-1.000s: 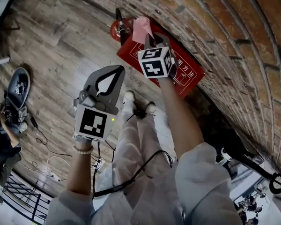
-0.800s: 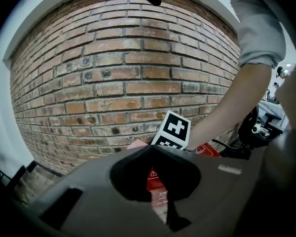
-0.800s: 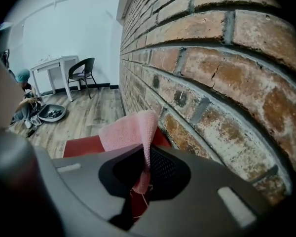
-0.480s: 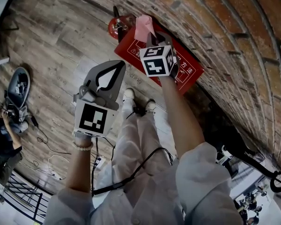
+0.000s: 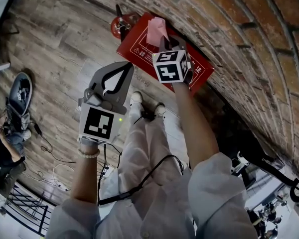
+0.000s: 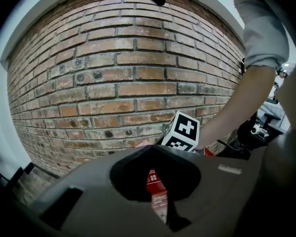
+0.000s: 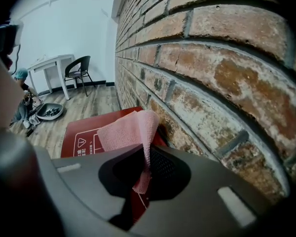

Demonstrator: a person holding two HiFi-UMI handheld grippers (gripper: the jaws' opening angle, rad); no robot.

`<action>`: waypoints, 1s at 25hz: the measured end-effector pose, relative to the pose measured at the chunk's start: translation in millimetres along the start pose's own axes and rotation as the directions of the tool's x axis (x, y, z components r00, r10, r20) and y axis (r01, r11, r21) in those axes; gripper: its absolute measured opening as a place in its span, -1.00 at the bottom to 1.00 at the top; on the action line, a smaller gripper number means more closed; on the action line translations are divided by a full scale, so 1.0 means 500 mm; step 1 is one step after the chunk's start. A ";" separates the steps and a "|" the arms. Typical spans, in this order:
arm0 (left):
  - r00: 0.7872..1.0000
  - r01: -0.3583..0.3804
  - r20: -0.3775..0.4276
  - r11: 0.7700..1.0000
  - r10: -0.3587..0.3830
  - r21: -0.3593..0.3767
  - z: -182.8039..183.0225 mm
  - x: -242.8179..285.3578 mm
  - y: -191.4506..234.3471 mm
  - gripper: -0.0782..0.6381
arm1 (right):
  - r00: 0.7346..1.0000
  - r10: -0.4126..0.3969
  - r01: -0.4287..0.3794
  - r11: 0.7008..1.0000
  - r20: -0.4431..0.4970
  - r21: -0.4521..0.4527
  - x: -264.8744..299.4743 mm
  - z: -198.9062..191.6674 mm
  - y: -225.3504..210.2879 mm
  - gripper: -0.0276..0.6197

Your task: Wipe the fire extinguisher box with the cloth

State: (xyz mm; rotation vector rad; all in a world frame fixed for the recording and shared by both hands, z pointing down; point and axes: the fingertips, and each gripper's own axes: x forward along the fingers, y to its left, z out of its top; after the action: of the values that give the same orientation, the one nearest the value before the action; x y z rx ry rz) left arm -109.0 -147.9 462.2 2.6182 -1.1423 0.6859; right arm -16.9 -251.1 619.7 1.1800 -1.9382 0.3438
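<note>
A flat red fire extinguisher box (image 5: 137, 51) lies on the wooden floor against the brick wall (image 5: 249, 44). My right gripper (image 5: 162, 43) is shut on a pink cloth (image 5: 156, 30), which rests on the box's wall-side edge. In the right gripper view the cloth (image 7: 128, 130) hangs from the jaws of the right gripper (image 7: 145, 154) over the box (image 7: 84, 135). My left gripper (image 5: 125, 67) hovers shut and empty to the left, short of the box. In the left gripper view, a strip of the box (image 6: 155, 181) shows through the left gripper (image 6: 153, 149).
A red extinguisher (image 5: 120, 24) stands at the box's left end. My feet (image 5: 147, 108) are just below the box. A crouching person (image 5: 5, 148), an open dark case (image 5: 20, 91) and cables (image 5: 55, 168) lie left. Black equipment (image 5: 269, 168) sits right. A chair (image 7: 79, 68) stands far off.
The right gripper has carried the cloth along the box's wall-side edge, away from the extinguisher. The left gripper has hardly moved.
</note>
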 end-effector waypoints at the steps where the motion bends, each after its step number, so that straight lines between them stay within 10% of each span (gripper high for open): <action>1: 1.000 0.003 0.000 1.000 -0.003 0.000 0.000 0.001 -0.005 -0.79 | 1.000 -0.002 0.002 1.000 -0.004 -0.002 -0.004 -0.006 -0.004 -0.85; 25: 0.996 0.094 0.003 0.993 -0.094 0.070 0.037 0.046 -0.133 -0.79 | 0.996 -0.073 0.077 0.994 -0.057 0.072 -0.109 -0.171 -0.108 -0.85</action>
State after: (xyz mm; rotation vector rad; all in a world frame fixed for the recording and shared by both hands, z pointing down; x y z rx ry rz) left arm -40.4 -124.1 457.4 2.7144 -1.0069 0.7107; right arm 83.3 -195.2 622.2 1.2757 -1.8426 0.4068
